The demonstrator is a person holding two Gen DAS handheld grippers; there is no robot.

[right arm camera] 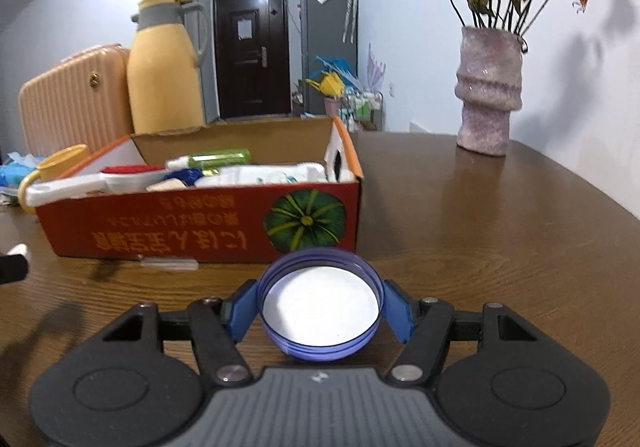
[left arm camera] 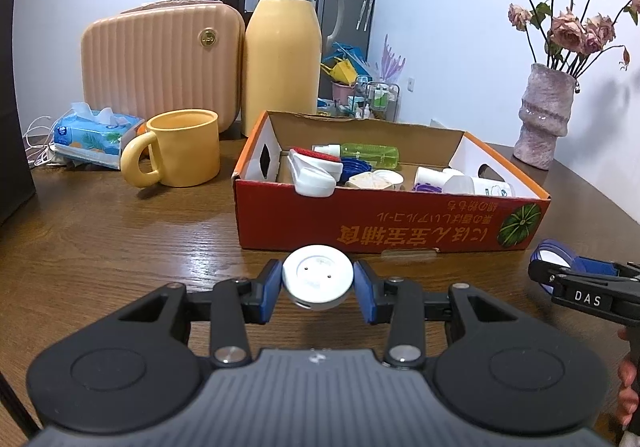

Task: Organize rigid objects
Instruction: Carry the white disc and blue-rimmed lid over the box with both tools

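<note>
Just above both tongs in each frame stands the red box (left arm camera: 384,223). Left tongs (left arm camera: 318,281) clamp a white disc (left arm camera: 318,275); right tongs (right arm camera: 320,307) grip a blue lid (right arm camera: 320,305).

Bare table (right arm camera: 500,247) right of box (right arm camera: 200,231); mug (left arm camera: 180,153) left

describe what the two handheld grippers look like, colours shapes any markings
Both look alike. The left gripper and the right gripper each have blue finger pads on black linkage arms with silver pivot screws, two round black housings at the sides, and a grey ribbed centre plate bearing a small pale logo. In the left wrist view, the right gripper's side carries a label reading DAS.
</note>
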